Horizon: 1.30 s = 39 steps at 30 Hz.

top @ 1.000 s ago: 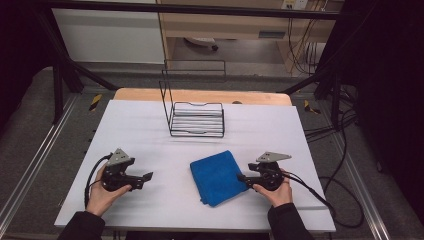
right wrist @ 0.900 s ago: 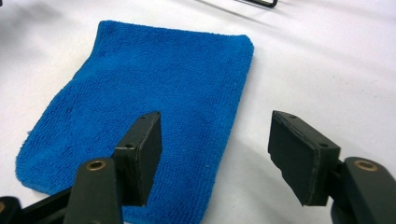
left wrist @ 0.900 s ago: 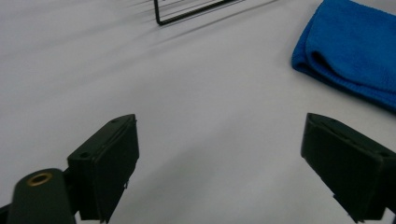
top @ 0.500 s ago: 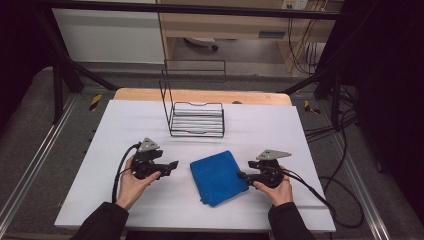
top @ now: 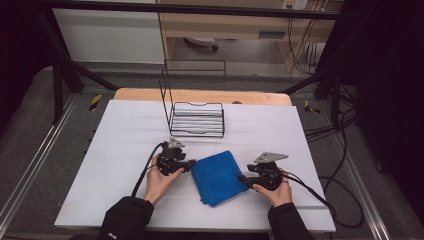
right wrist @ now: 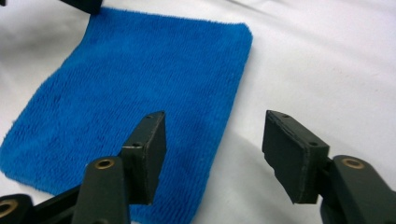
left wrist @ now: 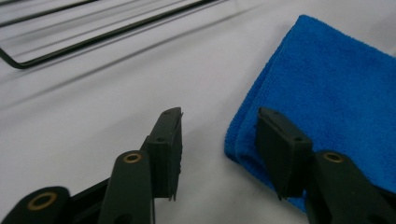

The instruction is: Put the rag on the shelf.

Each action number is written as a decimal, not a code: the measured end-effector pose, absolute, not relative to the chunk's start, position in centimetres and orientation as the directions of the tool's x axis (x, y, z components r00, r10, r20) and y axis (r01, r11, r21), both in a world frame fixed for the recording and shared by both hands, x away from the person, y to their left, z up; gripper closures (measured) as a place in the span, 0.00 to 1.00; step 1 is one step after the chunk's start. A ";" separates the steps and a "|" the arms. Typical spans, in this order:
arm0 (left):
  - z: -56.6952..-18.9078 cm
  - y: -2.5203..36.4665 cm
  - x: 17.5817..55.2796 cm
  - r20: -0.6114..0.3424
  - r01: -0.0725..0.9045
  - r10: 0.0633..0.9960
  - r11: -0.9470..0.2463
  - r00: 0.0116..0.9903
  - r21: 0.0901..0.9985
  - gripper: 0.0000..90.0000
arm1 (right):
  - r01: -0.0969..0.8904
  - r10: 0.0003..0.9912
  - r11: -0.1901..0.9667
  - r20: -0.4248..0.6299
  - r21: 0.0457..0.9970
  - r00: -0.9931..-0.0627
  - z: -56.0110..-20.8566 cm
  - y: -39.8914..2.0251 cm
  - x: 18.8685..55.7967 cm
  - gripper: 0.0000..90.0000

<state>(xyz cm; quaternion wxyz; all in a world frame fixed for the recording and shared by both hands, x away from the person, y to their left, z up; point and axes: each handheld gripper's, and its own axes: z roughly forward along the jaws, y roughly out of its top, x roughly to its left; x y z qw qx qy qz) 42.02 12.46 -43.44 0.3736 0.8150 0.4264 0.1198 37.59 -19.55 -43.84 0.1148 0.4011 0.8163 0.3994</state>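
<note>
Two claws sit low on the white table (top: 125,130), one at each side of a folded blue towel (top: 218,177). On the left gripper (left wrist: 219,140) the jaws are wide apart, at the towel's edge. So are the right gripper (right wrist: 212,144) jaws (one over the cloth). A black wire rack (top: 196,120) stands behind.

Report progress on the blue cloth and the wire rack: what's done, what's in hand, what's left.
Done: the blue cloth lies folded flat on the white table. In hand: both hand-held grippers sit open at its edges, the left hand-held gripper at a folded corner, the right hand-held gripper over one edge; neither grips yet. Left: probably grasping and moving it; the wire rack stands empty.
</note>
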 end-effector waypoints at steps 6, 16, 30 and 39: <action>-44.5 11.2 42.2 -0.122 0.603 0.764 -0.389 0.633 0.696 0.66 | 0.514 0.687 0.359 0.152 0.779 -0.711 -42.7 -17.9 36.0 0.49; -44.9 10.9 42.1 -0.163 0.615 0.746 -0.381 0.646 0.691 0.83 | 0.481 0.569 0.475 0.160 0.737 -0.807 -43.7 -11.9 34.2 0.50; -45.0 10.7 41.9 -0.185 0.630 0.753 -0.360 0.632 0.688 0.94 | 0.383 0.554 0.582 -0.005 0.718 -0.833 -45.3 -8.0 32.6 0.48; -44.9 10.8 42.0 -0.201 0.638 0.752 -0.349 0.628 0.687 0.95 | 0.373 0.577 0.611 -0.070 0.698 -0.814 -45.0 -8.2 33.0 0.86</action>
